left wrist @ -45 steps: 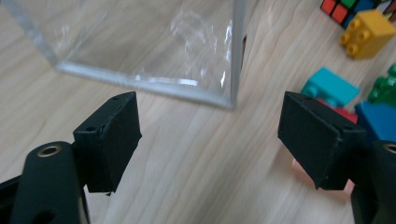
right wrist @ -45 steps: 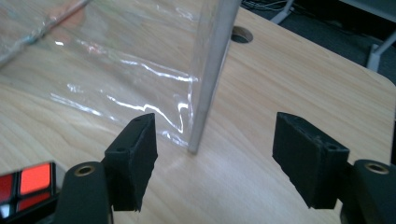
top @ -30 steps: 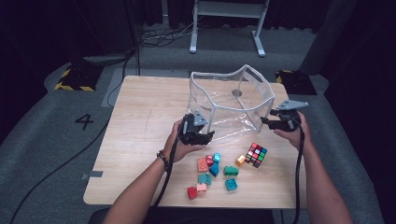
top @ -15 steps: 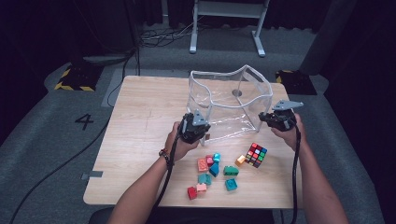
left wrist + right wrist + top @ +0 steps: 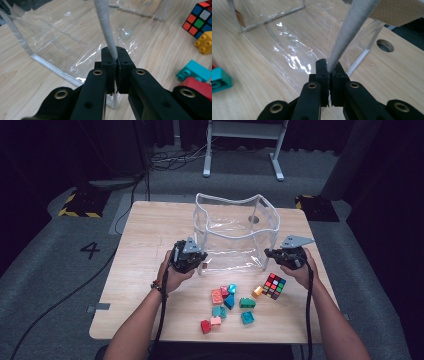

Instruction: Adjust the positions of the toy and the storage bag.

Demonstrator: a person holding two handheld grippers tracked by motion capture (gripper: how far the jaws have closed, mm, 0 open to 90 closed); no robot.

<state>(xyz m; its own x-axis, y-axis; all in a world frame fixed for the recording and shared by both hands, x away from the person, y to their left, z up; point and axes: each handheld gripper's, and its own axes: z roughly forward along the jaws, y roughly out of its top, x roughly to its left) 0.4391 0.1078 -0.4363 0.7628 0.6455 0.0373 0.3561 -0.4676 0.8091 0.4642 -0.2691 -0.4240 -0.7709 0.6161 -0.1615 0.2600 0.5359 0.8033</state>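
Observation:
A clear plastic bag (image 5: 235, 237) with grey trim stands open on the wooden table (image 5: 150, 235). My left gripper (image 5: 201, 262) is shut on the grey trim at the bag's near left corner; in the left gripper view the jaws pinch the grey trim strip (image 5: 109, 37) at my left gripper (image 5: 116, 58). My right gripper (image 5: 268, 254) is shut on the near right corner, where the grey trim strip (image 5: 352, 30) rises from my right gripper (image 5: 329, 68). A Rubik's cube (image 5: 274, 285) and several coloured bricks (image 5: 225, 302) lie in front of the bag.
The cube (image 5: 200, 15), a yellow brick (image 5: 205, 42), a teal brick (image 5: 193, 72) and a red brick (image 5: 197, 85) lie close by the left gripper. A teal brick (image 5: 219, 80) lies to the left of the right gripper. A cable hole (image 5: 253, 219) is in the tabletop behind the bag.
Both grippers and the bag have shifted to the left across the table. The right gripper has come in against the bag's right corner and shut on the trim.

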